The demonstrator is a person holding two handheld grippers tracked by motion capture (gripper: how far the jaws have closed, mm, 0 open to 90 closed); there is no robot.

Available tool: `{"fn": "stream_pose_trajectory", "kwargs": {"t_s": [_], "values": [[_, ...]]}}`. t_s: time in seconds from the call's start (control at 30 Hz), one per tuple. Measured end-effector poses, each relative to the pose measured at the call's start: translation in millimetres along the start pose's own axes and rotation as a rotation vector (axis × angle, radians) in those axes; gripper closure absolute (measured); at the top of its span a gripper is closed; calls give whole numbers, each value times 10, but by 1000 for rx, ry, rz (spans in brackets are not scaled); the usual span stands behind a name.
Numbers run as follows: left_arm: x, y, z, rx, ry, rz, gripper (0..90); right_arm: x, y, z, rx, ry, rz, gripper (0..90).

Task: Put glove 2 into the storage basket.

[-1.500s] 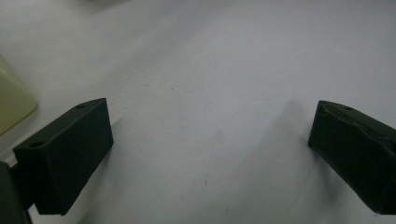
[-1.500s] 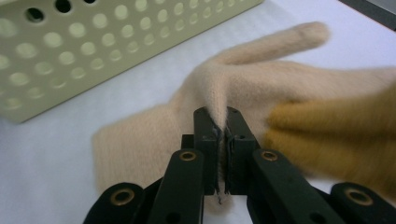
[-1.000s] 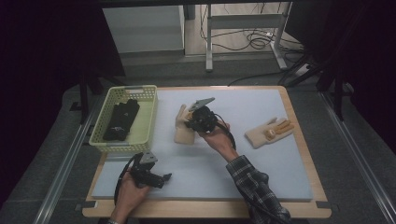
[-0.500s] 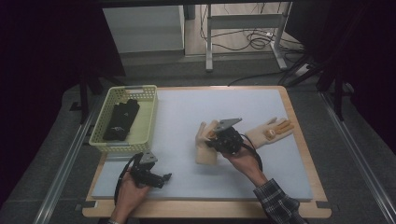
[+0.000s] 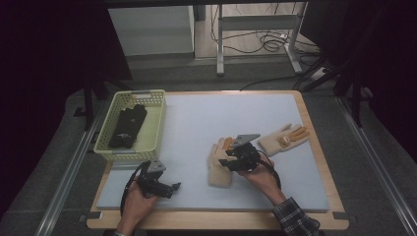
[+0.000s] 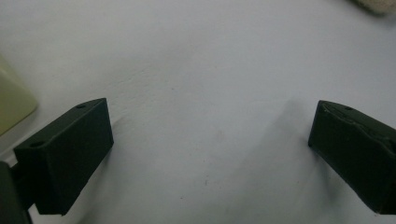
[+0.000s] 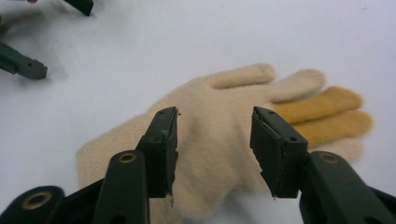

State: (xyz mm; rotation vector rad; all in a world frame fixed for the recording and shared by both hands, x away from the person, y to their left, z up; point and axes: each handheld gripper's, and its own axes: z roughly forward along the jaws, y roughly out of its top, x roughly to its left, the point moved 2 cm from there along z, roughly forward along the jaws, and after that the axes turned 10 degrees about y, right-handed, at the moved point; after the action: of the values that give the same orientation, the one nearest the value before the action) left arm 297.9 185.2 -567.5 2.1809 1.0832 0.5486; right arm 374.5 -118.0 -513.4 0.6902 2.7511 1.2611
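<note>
Nearest, left gripper (image 5: 169, 188) parked low over the foam mat (image 5: 196, 123), jaws wide, empty. Mid-mat, right gripper (image 5: 227, 162) jaws just parted, straddling but not pressing the cream glove (image 5: 219, 169), apparently laid beside its mate (image 5: 282, 139) for pairing. Far left, basket (image 5: 153, 129) containing black gloves (image 5: 128, 127).

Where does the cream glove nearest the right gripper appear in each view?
High view: the cream glove lies flat on the pale mat, centre-right, just left of the right gripper.
Right gripper view: it sits mid-frame, beyond the parted jaws, cuff at lower left, orange fingers at right.
Left gripper view: a cream scrap at the top right edge may be it; too little to tell.
Shared landmark: the pale mat.
</note>
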Motion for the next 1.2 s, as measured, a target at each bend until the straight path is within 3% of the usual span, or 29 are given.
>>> {"fn": "stream_pose_trajectory", "kwargs": {"t_s": [0.47,0.63,1.0,1.2], "values": [[1,0,0,0,0,0,2,-197,-95,-195,-23,-52,51,520],[1,0,0,-1,0,0,2,-297,-151,-280,-39,-76,95,540],[1,0,0,-1,0,-1,3,-361,-254,-348,-41,-99,114,589],[0,0,0,-1,-1,-1,3,-410,-256,-467,-53,-125,124,623]]}}
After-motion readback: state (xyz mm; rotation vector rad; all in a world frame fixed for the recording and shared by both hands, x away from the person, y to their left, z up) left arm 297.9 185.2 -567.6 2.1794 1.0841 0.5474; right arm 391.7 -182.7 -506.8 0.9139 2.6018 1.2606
